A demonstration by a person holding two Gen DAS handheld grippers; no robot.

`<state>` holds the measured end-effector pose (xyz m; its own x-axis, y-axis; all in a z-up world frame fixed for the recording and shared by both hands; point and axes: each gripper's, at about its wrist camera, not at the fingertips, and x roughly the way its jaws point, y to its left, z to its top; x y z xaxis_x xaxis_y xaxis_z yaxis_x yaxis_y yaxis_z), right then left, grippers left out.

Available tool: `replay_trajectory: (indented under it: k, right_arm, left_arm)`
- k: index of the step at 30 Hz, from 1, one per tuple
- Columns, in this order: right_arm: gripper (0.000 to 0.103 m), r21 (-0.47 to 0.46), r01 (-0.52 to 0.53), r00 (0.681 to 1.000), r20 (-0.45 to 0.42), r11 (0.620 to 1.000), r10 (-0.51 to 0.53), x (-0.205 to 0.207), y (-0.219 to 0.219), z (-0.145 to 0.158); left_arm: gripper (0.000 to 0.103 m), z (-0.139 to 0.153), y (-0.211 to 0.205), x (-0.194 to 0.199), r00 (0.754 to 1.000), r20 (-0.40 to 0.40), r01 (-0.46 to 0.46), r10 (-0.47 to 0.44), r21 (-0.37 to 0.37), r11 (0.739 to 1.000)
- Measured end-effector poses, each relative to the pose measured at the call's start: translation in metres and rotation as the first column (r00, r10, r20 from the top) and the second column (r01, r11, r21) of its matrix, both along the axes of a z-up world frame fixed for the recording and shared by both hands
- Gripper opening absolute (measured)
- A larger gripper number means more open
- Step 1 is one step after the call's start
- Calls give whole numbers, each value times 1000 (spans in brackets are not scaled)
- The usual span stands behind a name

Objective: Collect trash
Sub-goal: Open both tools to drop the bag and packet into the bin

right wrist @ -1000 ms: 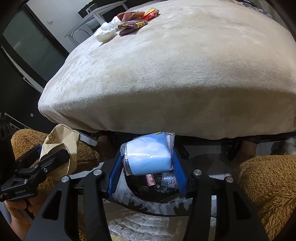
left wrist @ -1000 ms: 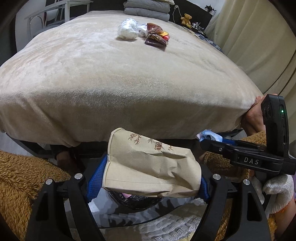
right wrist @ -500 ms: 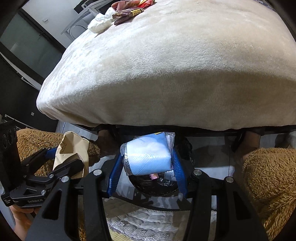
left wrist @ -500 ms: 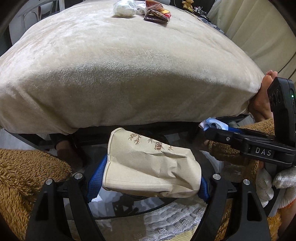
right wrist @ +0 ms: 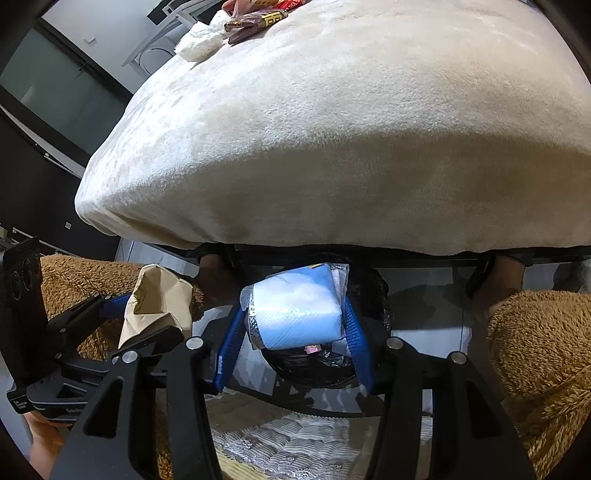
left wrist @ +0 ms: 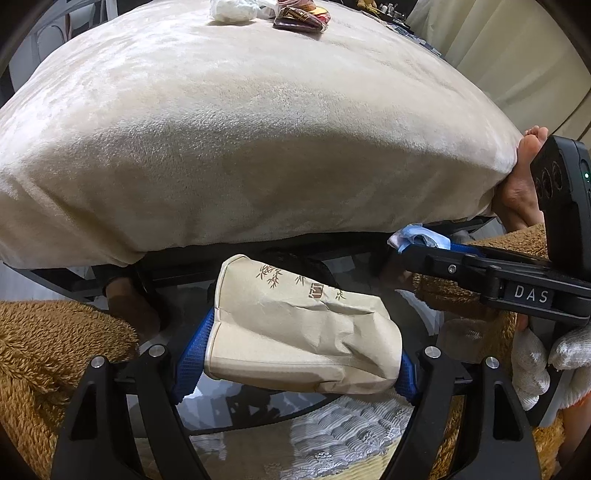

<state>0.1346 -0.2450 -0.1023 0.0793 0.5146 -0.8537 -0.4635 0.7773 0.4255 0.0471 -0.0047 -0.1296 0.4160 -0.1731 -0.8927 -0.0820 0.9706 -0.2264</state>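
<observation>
My left gripper (left wrist: 295,354) is shut on a beige paper tissue pack (left wrist: 299,339) with a bamboo print; it also shows in the right wrist view (right wrist: 159,306). My right gripper (right wrist: 295,325) is shut on a blue and white plastic-wrapped tissue pack (right wrist: 295,314), held over a bin with a black liner (right wrist: 321,365) that holds wrappers. The right gripper also shows at the right of the left wrist view (left wrist: 424,243). More trash lies far off on the bed: a white crumpled bag (left wrist: 232,9) and dark snack wrappers (left wrist: 299,20).
A bed with a cream plush cover (left wrist: 240,129) fills the view ahead, its dark frame just above the grippers. The person's brown fleece legs (right wrist: 543,343) flank the bin. A bare foot (left wrist: 521,177) shows at the bed's right corner. A patterned mat (right wrist: 306,439) lies below.
Both grippers have dropped lower and nearer the bed's edge, with the packs still held. The left gripper has come closer to the right one.
</observation>
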Motion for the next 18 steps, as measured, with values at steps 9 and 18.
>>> replay_trajectory:
  k: [9, 18]
  right_arm:
    - [54, 44, 9, 1000, -6, 999, -9, 1, -2, 4]
    - [71, 77, 42, 999, -11, 996, -41, 4, -7, 9]
  left_arm:
    - [87, -6, -3, 2, 1000, -20, 18, -18, -5, 1000]
    - [92, -4, 1, 2, 1000, -8, -17, 17, 16, 1000]
